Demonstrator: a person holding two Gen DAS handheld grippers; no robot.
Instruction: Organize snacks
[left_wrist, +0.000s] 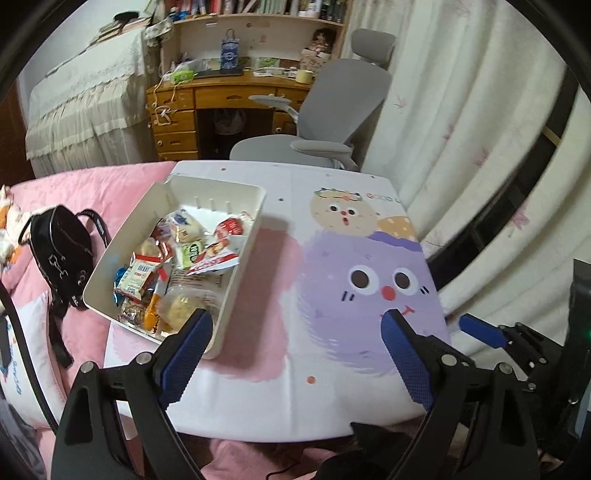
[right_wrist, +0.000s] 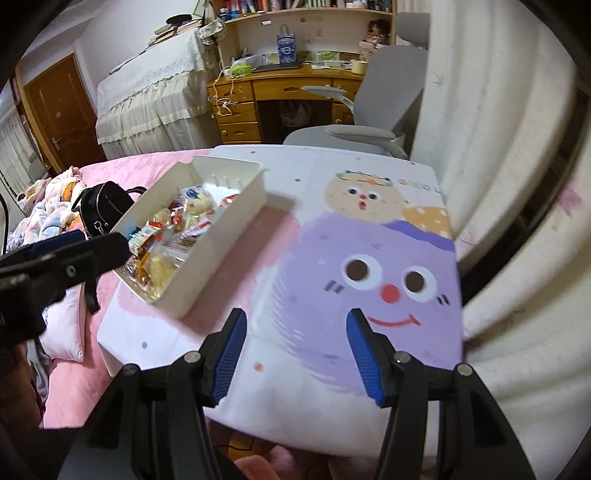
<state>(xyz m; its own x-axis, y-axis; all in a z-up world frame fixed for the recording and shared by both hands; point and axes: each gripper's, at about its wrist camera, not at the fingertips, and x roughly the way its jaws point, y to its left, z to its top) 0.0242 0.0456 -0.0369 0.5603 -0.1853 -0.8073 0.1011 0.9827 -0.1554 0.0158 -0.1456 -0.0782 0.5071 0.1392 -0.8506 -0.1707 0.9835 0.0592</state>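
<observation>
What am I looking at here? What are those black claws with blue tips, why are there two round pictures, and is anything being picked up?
There is no robot: a person holds a two-finger gripper in each hand, and each carries a wide-angle camera looking along its fingers, hence two round pictures. One shows the left gripper, the other the right gripper; the blue parts are rubbery finger pads. Both are open and hold nothing. Below them is a small table with cartoon faces printed on it, set over a pink bed cover. On the table's left side stands a white bin filled with wrapped snacks. A black bag lies on the bed beside it. Behind are a wooden desk and a grey chair.
</observation>
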